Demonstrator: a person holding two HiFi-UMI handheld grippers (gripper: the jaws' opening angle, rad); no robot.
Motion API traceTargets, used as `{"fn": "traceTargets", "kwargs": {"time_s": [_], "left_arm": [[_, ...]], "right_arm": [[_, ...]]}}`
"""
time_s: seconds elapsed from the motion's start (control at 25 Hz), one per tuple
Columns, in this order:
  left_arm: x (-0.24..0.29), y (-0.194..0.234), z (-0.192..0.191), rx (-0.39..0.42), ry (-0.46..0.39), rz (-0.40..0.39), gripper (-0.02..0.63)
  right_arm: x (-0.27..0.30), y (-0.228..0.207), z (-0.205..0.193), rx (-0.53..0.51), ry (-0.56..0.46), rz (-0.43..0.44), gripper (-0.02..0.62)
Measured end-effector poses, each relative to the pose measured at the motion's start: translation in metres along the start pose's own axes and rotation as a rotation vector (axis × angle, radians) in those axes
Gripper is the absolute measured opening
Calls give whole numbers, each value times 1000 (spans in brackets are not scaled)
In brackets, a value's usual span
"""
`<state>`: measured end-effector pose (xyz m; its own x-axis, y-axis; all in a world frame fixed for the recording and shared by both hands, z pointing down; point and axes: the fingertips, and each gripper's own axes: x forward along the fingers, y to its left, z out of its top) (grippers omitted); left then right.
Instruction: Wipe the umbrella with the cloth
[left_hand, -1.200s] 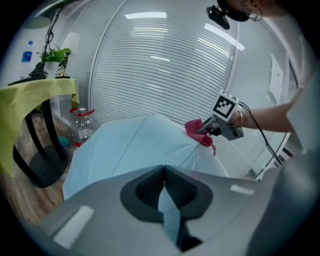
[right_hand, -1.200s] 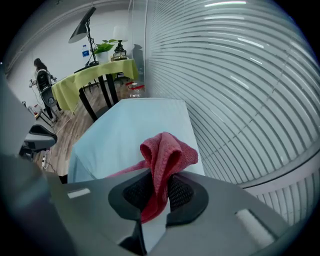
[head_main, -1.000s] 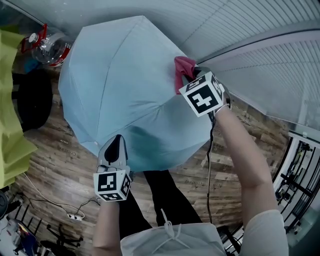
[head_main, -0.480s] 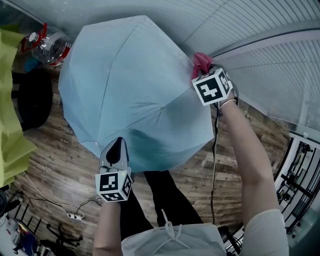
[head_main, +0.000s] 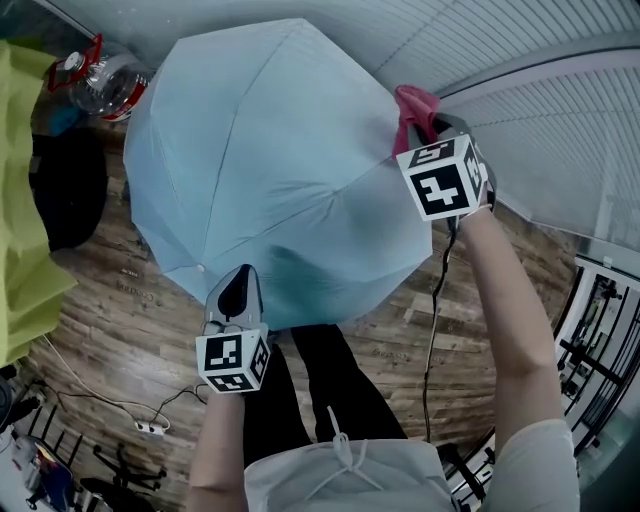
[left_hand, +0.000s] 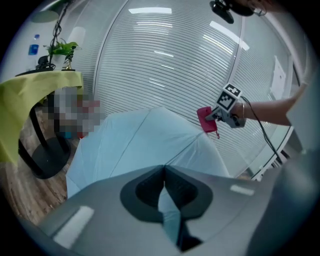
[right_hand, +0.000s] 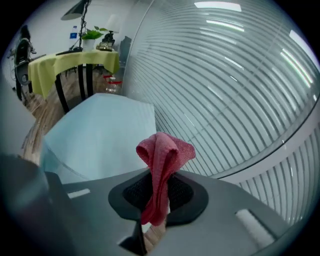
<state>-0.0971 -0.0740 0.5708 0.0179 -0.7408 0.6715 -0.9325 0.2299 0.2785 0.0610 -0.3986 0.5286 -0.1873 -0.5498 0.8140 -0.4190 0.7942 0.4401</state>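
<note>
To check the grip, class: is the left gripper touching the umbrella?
Touching. The left gripper view shows the left gripper shut on a blue fold of the umbrella.

We look steeply down from the head onto the umbrella (head_main: 270, 170), while the left claw (left_hand: 163, 172) and right claw (right_hand: 159, 189) cameras sit close behind their jaws, sharing that umbrella.

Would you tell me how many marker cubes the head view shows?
2: one cube on the left gripper at the near edge of the umbrella; another on the right gripper, beside the red cloth. None seems hidden.
</note>
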Motion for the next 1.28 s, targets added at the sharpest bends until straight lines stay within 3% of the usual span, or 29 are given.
{"fn": "traceTargets", "kwargs": {"time_s": [0.24,0.52,0.68,0.84,1.0,1.28], "left_arm": [[-44,32,0,14,-21,-42,8],[-105,115,-30,29,-3,-44,8],[-133,162,-53,9,9,-32,8],[-152,195,-76,-6,22,-37,8],[-160,220,-93,-20,18,-42,8],[-160,268,-121,-73,24,25,8]], "right_arm": [[-74,95,51,-13,-92,92,58],[-127,271,97,25,-100,291,58],[-131,373,104,49,-71,381,58],[-120,451,87,107,2,431,58],[-99,497,65,132,83,456,58],[-59,528,51,134,156,460,58]]}}
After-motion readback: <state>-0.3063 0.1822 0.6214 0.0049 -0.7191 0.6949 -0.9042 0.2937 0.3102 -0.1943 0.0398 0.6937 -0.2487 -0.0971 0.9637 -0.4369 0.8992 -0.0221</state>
